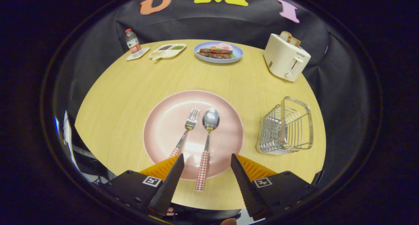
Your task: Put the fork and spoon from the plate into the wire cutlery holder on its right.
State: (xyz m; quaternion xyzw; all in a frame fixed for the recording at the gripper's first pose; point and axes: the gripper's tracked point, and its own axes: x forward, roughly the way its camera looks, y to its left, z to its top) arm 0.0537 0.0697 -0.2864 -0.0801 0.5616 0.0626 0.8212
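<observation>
Two utensils lie side by side on the pink plate [163,127] at the near middle of the round wooden table [124,87]: the fork [187,128] on the left, the spoon [207,143] on the right, both with heads pointing far and checked handles pointing near. The spoon's handle runs over the plate's near rim and ends above the bare table, which leaves it an accessible grip point; the fork's handle end is partly hidden behind the left finger. The gripper [207,166] hangs over the near edge of the plate with its fingers spread wide and nothing grasped; the spoon handle sits between them without contact on either side, so the spoon appears to be the first item lined up for pickup. The wire cutlery holder [285,127] stands to the right of the plate, apart from it, leaning or viewed at a slant, and looks empty, so neither transfer is judged done. Along the far side stand a water bottle [132,41], a divided tray [167,50], a blue plate of food [218,51] and a toaster [285,57] with bread in its slots, all well apart from the working area.
</observation>
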